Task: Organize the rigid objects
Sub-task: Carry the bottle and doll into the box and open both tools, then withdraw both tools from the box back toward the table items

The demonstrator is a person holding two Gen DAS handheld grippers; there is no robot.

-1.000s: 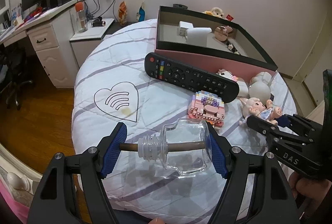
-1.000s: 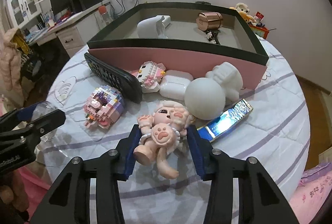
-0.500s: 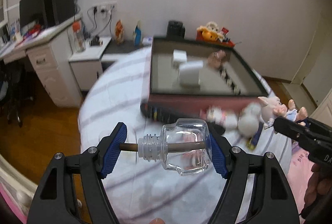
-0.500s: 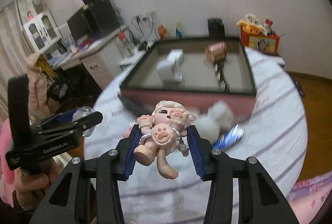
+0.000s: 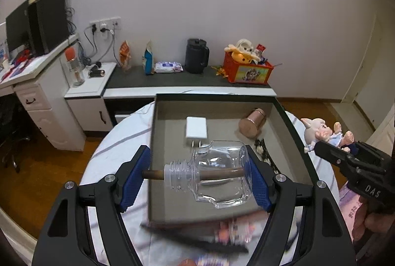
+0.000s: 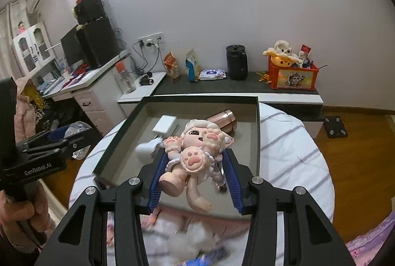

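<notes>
Mid-carry: left gripper (image 5: 197, 176) clamping glass bottle (image 5: 217, 179), right gripper (image 6: 192, 179) clamping doll (image 6: 195, 150), both above tray (image 5: 293, 132). Next, probably: lower, release on bare floor ahead.

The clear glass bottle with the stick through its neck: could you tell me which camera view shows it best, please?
The left wrist view: the clear glass bottle lies sideways, whole and sharp, between the left gripper jaws. The right wrist view shows only a glint of it, mostly hidden behind that gripper.
</notes>
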